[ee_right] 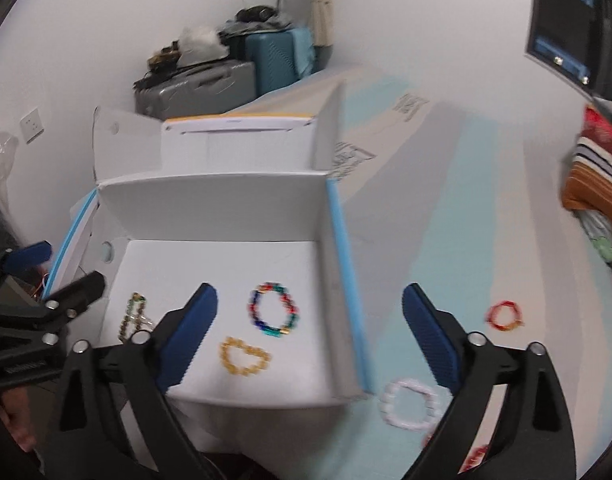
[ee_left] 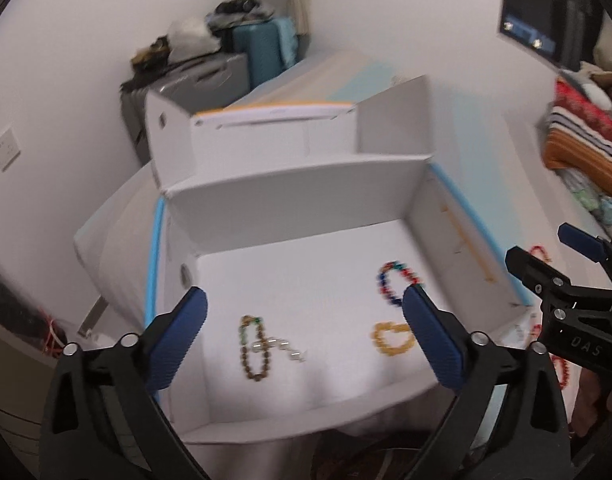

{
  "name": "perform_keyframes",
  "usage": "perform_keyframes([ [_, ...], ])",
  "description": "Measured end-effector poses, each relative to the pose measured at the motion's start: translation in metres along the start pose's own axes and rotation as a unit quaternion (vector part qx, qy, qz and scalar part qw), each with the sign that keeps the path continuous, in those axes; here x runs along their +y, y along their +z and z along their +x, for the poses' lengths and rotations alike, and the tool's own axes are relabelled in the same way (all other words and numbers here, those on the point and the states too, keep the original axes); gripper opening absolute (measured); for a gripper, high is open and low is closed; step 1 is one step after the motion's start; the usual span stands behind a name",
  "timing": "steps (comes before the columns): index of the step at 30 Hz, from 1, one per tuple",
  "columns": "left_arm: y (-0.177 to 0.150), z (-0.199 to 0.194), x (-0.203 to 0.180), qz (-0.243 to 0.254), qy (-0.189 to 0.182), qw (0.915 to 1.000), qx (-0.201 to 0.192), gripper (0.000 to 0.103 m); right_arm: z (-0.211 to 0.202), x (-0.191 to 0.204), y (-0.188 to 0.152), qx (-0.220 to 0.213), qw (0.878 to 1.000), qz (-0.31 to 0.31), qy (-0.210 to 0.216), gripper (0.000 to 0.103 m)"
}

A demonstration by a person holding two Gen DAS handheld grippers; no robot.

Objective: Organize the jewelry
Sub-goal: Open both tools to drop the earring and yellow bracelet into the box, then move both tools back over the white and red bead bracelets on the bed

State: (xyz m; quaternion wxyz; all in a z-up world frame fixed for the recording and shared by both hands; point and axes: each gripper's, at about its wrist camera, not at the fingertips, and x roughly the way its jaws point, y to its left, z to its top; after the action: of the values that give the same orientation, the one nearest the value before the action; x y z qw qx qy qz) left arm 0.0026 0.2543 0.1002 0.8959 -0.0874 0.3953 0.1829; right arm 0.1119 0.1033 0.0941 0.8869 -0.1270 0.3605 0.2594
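Beside the white box's (ee_right: 337, 248) right wall, on the pale blue surface (ee_right: 445, 240), your spread, empty right gripper (ee_right: 309, 312) straddles that wall; the white bracelet (ee_right: 410, 404) lies near, the red one (ee_right: 504, 315) farther; your left gripper (ee_left: 304, 308) gapes empty.

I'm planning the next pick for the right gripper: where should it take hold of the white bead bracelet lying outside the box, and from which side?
Come straight down with the right gripper, jaws open, and pinch across one strand of the white bead bracelet. It lies flat as an open loop on the blue surface, so one finger can drop inside the ring. The side away from the box wall probably gives more room.
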Motion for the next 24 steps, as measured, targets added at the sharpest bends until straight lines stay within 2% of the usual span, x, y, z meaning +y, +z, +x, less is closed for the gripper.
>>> perform_keyframes([
  [5,0.003,-0.017,-0.037,0.019,-0.027,0.9993,-0.019,0.097,-0.03,-0.045,-0.016,-0.01,0.999,0.019,-0.027,0.093],
  [12,-0.005,-0.022,-0.104,0.061,-0.063,0.996,-0.018,0.097,-0.06,-0.104,-0.051,-0.006,0.997,0.048,-0.059,0.093],
  [19,-0.02,-0.01,-0.181,0.108,-0.091,0.99,0.006,0.097,-0.079,-0.162,-0.089,0.013,0.993,0.083,-0.088,0.093],
  [24,-0.03,0.005,-0.225,0.129,-0.115,0.9844,0.034,0.097,-0.082,-0.187,-0.115,0.027,0.99,0.1,-0.099,0.093],
])
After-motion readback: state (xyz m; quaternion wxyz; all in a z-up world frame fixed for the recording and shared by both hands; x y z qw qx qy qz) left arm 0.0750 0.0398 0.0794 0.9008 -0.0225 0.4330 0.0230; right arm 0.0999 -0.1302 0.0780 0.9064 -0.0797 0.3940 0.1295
